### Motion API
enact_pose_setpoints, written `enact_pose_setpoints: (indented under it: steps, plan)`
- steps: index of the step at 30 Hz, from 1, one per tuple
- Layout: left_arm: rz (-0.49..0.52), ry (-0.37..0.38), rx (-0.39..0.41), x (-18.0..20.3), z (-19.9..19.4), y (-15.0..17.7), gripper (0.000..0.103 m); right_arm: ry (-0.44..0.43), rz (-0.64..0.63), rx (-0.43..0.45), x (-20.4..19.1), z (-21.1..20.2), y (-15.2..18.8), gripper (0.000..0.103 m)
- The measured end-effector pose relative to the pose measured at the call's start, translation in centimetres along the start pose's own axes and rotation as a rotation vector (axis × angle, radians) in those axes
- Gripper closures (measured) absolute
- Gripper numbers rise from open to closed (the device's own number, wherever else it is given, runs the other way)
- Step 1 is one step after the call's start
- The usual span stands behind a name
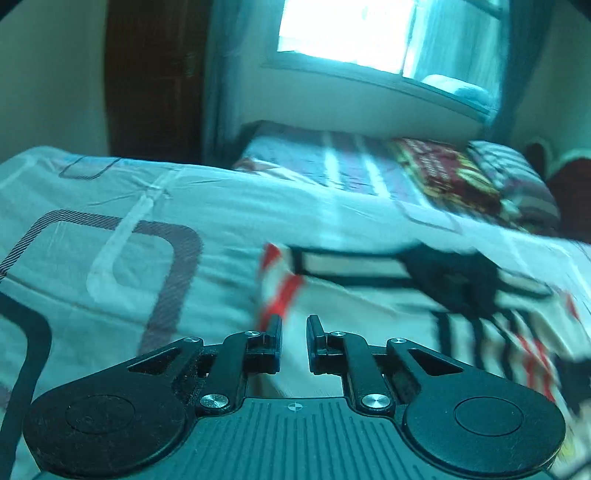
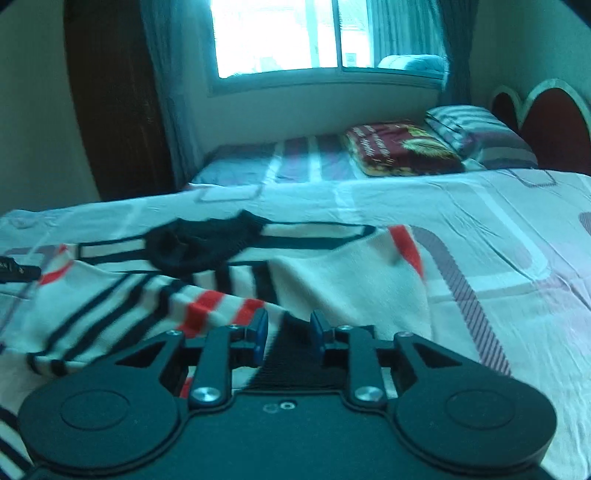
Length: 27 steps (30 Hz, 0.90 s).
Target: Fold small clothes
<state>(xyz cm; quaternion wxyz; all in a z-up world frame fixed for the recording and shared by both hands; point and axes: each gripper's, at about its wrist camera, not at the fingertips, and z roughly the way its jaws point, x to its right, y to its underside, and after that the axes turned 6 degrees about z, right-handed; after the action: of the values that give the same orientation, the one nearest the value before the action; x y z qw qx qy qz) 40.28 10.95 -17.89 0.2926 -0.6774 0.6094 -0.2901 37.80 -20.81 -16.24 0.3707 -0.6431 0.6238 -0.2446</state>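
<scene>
Striped sweater [image 2: 155, 295], white with black and red bands and a black collar, lies spread and rumpled on the patterned bedsheet [image 2: 498, 236]. The left gripper [image 1: 294, 325] hovers low at its edge, fingers slightly apart and holding nothing; the right gripper [image 2: 288, 325] is level over its black hem, blue pads parted with fabric between them. Beyond lie a maroon pillow [image 2: 399, 147], a bright window [image 2: 280, 33] and a headboard [image 2: 550, 122].

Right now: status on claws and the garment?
Left claw open, over sweater edge. Right claw open, black hem between fingers, not clamped. Striped sweater unfolded on bed. Nothing in the way.
</scene>
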Motion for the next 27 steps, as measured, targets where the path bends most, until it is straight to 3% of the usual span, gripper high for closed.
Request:
enact_pose_setpoints:
  steps: [4,7,9,11,12,13,14,16,21,23,27]
  plan:
    - [0.079,0.064,-0.017,4.0,-1.3,1.8,0.091,-0.053,-0.042,-0.048,-2.6,0.9,0.6,0.078]
    - [0.093,0.072,-0.028,6.5,-0.5,2.0,0.091,-0.093,-0.074,-0.053,-4.7,1.8,0.4,0.08]
    - [0.089,0.057,-0.029,7.5,0.2,2.1,0.09,-0.094,-0.095,-0.06,-5.4,2.8,0.1,0.08]
    - [0.099,0.031,-0.067,7.7,1.2,2.5,0.083,-0.043,-0.123,-0.093,-5.2,4.1,0.3,0.08]
    - [0.08,0.021,-0.058,7.3,1.3,2.9,0.066,0.015,-0.141,-0.134,-4.5,5.2,0.6,0.081]
    - [0.067,-0.016,-0.056,6.8,1.3,3.2,0.04,-0.013,-0.119,-0.11,-3.2,5.4,0.9,0.082]
    - [0.058,-0.042,-0.062,6.2,1.3,3.3,0.034,-0.019,-0.089,-0.108,-2.2,5.3,0.8,0.083]
    - [0.061,-0.041,-0.072,5.8,1.1,3.4,0.034,0.003,-0.069,-0.117,-1.4,4.9,0.4,0.088]
    - [0.064,-0.098,-0.078,6.6,-0.7,3.6,0.034,0.033,-0.073,-0.136,-1.1,3.7,0.4,0.085]
    - [0.052,-0.101,-0.063,6.7,-1.9,3.7,0.034,-0.003,-0.062,-0.124,-1.1,2.1,0.5,0.079]
    - [0.084,-0.05,-0.032,8.8,-5.0,4.0,0.034,-0.094,-0.087,-0.107,-2.1,-1.2,1.4,0.078]
